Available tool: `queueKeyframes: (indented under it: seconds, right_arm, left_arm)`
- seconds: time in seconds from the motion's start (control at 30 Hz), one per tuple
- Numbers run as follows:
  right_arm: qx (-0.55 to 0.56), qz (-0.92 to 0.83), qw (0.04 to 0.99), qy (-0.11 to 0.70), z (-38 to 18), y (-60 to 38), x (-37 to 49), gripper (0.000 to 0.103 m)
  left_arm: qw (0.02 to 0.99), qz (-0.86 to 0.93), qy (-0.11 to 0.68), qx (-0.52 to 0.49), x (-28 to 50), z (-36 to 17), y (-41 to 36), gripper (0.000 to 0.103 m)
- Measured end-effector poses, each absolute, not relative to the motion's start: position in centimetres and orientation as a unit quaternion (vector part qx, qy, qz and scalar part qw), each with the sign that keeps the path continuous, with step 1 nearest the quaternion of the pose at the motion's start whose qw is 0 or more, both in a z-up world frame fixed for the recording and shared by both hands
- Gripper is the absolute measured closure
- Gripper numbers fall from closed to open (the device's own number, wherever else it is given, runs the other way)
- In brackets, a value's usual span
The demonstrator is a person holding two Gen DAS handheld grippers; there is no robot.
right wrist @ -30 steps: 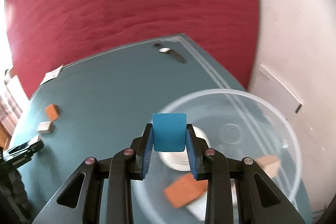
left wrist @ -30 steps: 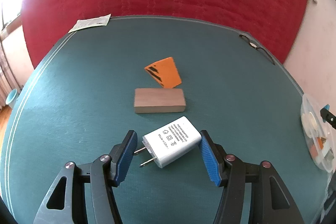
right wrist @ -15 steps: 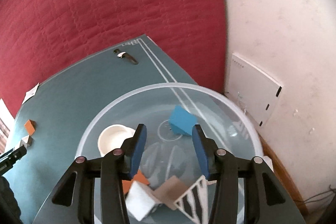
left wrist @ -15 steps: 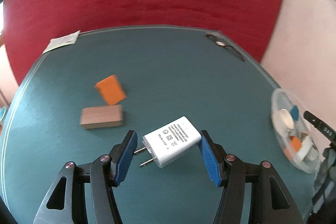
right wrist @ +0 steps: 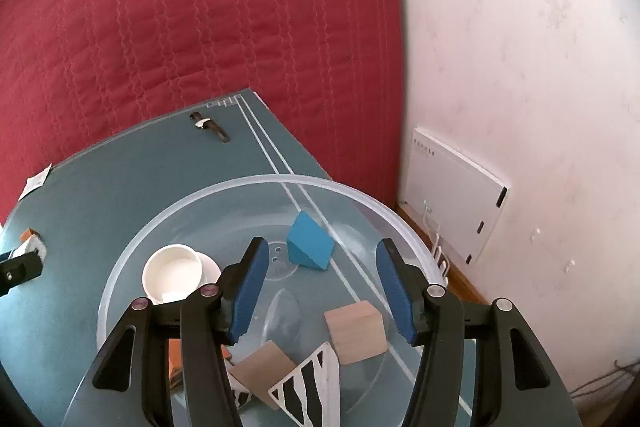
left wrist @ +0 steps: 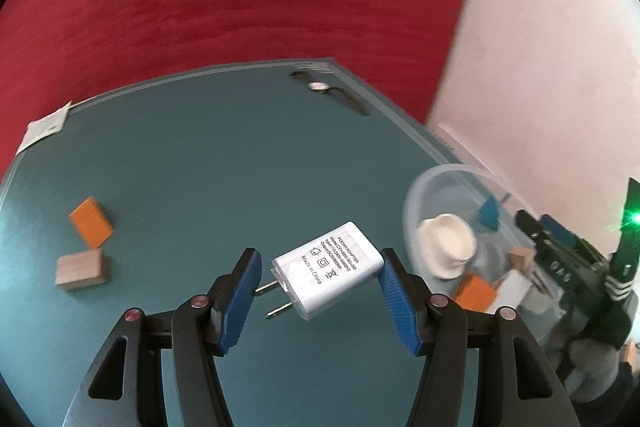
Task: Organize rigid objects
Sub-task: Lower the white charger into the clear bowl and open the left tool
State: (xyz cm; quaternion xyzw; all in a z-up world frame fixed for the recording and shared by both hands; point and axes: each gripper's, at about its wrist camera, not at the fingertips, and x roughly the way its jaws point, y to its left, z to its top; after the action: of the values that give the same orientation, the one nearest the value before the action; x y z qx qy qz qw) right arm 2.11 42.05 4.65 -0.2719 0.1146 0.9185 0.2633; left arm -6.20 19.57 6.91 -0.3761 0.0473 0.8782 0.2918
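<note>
My left gripper [left wrist: 318, 267] is shut on a white power adapter [left wrist: 328, 281], its prongs pointing at the left pad, held above the teal table [left wrist: 240, 155]. An orange block [left wrist: 91, 228] and a wooden block [left wrist: 82, 270] lie on the table to the left. The clear bowl [left wrist: 412, 203] stands at the right. My right gripper [right wrist: 320, 247] hovers over the bowl [right wrist: 248, 183], its jaws opening with nothing between them. Just beyond its tips a blue block [right wrist: 310, 243] lies in the bowl.
The bowl also holds a white cup [right wrist: 172, 271], a wooden cube [right wrist: 356, 331], another wooden piece [right wrist: 262, 367] and a striped piece [right wrist: 308, 387]. A dark watch-like item [left wrist: 332, 91] and a paper slip [left wrist: 44, 127] lie near the far table edge. A white wall rises at the right.
My right gripper moved over the bowl, opened and let go of the blue block, which now lies in the bowl. My left gripper carried the adapter rightward, toward the bowl.
</note>
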Motion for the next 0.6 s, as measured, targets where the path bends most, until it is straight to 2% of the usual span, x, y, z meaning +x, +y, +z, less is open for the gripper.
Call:
queueKeyframes:
  seconds: [0.6]
  right_arm:
    - [-0.251, 0.912, 0.290, 0.148, 4.6, 43.8, 2.8, 0.044]
  left_arm:
    - [0.385, 0.844, 0.076, -0.367, -4.6, 7.5, 27.4, 0.040]
